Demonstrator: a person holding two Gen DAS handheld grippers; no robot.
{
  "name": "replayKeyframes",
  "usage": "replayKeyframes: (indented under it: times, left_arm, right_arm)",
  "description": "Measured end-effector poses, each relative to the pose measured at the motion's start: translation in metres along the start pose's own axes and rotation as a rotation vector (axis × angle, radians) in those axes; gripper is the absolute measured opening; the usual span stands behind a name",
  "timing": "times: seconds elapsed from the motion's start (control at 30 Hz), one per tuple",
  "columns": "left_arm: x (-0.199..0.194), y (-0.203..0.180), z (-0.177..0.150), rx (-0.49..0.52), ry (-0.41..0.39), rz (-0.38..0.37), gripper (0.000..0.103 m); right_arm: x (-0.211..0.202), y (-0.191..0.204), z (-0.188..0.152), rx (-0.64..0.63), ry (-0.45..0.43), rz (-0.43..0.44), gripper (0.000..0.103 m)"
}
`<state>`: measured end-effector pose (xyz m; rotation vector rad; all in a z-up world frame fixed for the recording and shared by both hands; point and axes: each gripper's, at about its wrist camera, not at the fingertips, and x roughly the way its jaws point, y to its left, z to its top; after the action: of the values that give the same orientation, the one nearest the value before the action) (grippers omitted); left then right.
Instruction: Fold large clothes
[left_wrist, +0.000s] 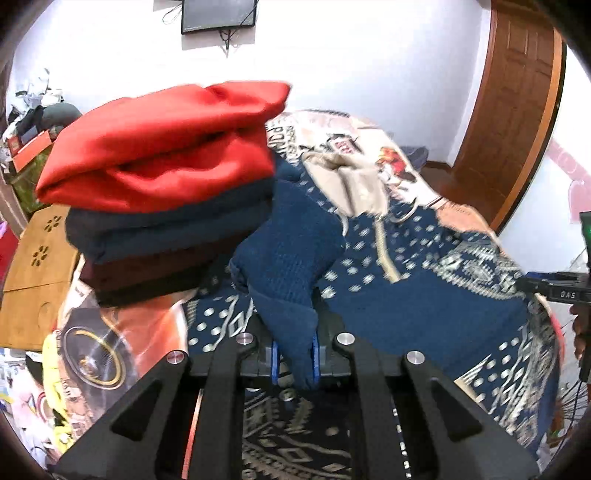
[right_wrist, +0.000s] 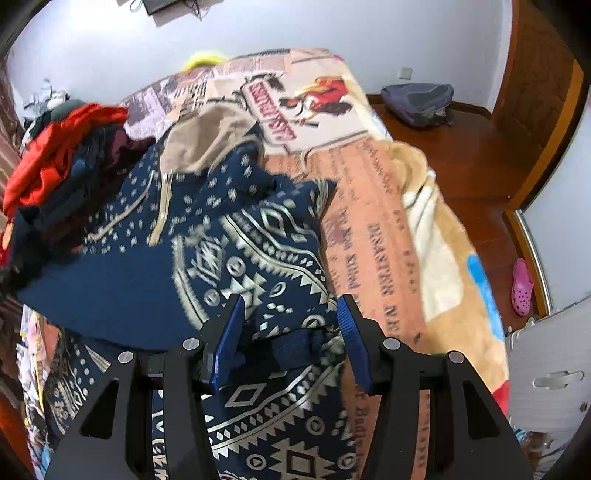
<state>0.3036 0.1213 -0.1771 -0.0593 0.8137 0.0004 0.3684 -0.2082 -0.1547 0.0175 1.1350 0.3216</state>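
Left gripper (left_wrist: 295, 360) pinches hoodie (left_wrist: 406, 295) sleeve; right gripper (right_wrist: 291, 339) gapes.

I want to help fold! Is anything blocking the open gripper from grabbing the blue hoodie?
Nothing visible. The right gripper is open right over the hoodie, its fingers straddling the cloth. The left gripper already pinches a cuff.

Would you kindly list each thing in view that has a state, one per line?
Left claw: shut on the hoodie's blue ribbed cuff.
Right claw: open, pads apart over the patterned fabric.
Patterned hoodie: spread on the bed, partly folded, zipper closed as far as visible.
Stack of clothes: folded, piled, red on top.
Wooden door: appears closed.
Wall screen: dark.
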Motion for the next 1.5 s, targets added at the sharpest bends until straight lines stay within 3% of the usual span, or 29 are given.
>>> replayKeyframes:
  times: [0.13,0.27,0.43,0.5,0.63,0.77,1.1,1.3,1.5]
  left_arm:
    - [0.022,0.016,-0.021,-0.020,0.105,0.012,0.016]
    - [0.042,0.031,-0.043,-0.066,0.183,0.043,0.034]
    - [0.042,0.055,-0.071,-0.110,0.211,0.096,0.050]
    - [0.037,0.063,-0.077,-0.131,0.203,0.100,0.063]
    - [0.028,0.067,-0.080,-0.118,0.201,0.130,0.067]
    - [0.016,0.060,-0.065,-0.083,0.177,0.172,0.067]
    - [-0.004,-0.002,0.010,0.064,0.008,0.087,0.067]
    - [0.021,-0.047,0.058,0.125,-0.044,0.036,0.067]
    - [0.083,-0.064,0.091,0.097,0.034,-0.013,0.067]
  right_arm:
    - [0.000,0.004,-0.009,-0.042,-0.028,-0.038,0.051]
    - [0.002,-0.001,-0.012,-0.023,-0.026,-0.033,0.053]
    - [0.004,-0.008,-0.014,0.024,-0.026,-0.006,0.057]
    - [0.005,-0.008,-0.015,0.038,-0.023,0.001,0.058]
    - [0.005,-0.008,-0.014,0.048,-0.020,0.004,0.059]
    - [0.003,-0.005,-0.009,0.041,0.002,0.005,0.059]
    - [-0.036,0.007,0.026,-0.025,-0.110,0.021,0.059]
    - [-0.044,0.022,0.062,-0.060,-0.178,0.044,0.059]
    - [-0.018,0.036,0.100,-0.068,-0.175,0.079,0.059]
